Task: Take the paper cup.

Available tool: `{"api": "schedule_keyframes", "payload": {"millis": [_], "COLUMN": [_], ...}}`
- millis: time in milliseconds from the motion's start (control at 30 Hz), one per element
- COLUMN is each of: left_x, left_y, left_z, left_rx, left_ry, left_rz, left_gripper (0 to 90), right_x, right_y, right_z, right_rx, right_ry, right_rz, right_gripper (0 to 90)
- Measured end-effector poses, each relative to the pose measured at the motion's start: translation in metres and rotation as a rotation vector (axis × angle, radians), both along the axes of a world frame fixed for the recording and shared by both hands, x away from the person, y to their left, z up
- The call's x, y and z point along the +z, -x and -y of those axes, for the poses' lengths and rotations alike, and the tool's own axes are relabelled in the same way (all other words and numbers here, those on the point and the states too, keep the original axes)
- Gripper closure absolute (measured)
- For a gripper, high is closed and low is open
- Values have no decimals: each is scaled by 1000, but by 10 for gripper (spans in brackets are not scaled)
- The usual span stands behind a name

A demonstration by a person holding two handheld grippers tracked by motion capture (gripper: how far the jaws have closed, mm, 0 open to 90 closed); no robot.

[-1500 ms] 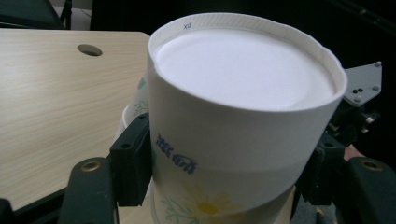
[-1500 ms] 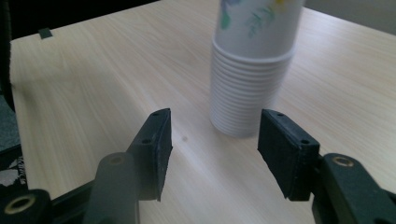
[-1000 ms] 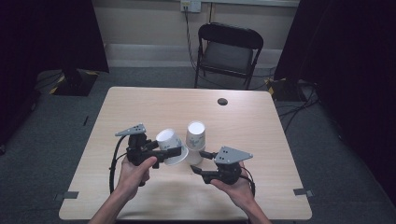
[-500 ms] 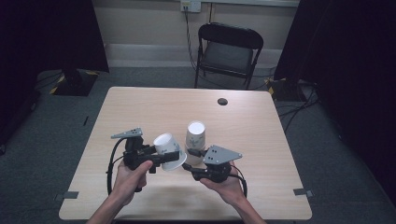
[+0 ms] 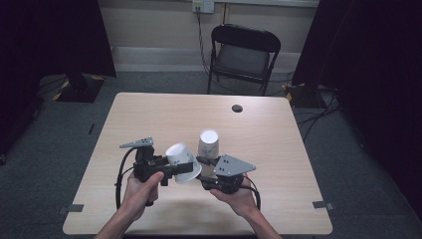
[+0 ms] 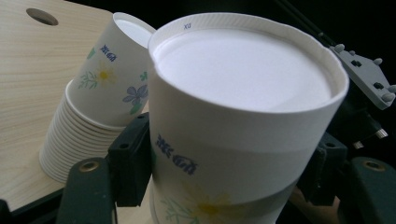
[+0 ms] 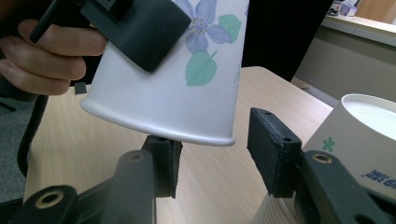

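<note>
Light wood table (image 5: 278, 149), high view, items L to R. Left hand (image 5: 142, 191) w/ left gripper (image 5: 171, 168), near front edge, L of centre; black cable loops off its L side; grey three-cornered plate on top. Jaws pinching a single paper cup (image 5: 181, 162), lifted off table, tilted, closed base up and away from person, open rim toward right gripper. Left gripper view: black pads pressed on both sides of the cup wall (image 6: 224, 154), white base facing camera, blue print and yellow flower on side. Next, stack of paper cups (image 5: 208, 144), upside down on table, just behind and between the two grippers, near centre; left gripper view shows many nested rims at its foot (image 6: 70, 140), floral print, leaning in frame. Right hand (image 5: 239, 196) w/ right gripper (image 5: 205, 173), R of centre, grey plate on top, pointing L toward held cup. Jaws spread; right gripper view: the two pads stand apart below the cup's open rim (image 7: 168, 100), one pad just under rim, other well clear; contact w/ rim cannot be told. Same view: stack's top at far R (image 7: 364, 121). Dark round hole (image 5: 237, 108) in tabletop, far side, R of centre. Beyond table: black folding chair (image 5: 244, 52), grey carpet, dark curtains either side.
</note>
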State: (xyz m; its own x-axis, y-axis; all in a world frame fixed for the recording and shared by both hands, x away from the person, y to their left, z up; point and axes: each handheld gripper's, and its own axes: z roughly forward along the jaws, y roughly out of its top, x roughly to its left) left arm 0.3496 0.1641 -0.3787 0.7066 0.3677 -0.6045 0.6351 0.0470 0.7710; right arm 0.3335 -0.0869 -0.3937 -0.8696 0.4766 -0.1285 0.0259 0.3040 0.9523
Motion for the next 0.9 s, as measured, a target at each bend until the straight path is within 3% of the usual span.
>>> {"api": "schedule_keyframes", "payload": {"millis": [267, 500, 900], "left_x": [1, 0, -6], "left_y": [0, 0, -1], "left_z": [1, 0, 2], "left_rx": [-22, -21, -34], "left_ry": [17, 26, 25], "left_rz": [-10, -8, -23], "left_gripper": [320, 319, 292], "right_x": [3, 3, 2], "right_y": [4, 8, 8], "right_z": [0, -3, -2], "right_rx": [-16, -15, -35], "right_ry": [-15, -4, 9], "right_rz": [50, 98, 103], "right_gripper": [577, 676, 756]}}
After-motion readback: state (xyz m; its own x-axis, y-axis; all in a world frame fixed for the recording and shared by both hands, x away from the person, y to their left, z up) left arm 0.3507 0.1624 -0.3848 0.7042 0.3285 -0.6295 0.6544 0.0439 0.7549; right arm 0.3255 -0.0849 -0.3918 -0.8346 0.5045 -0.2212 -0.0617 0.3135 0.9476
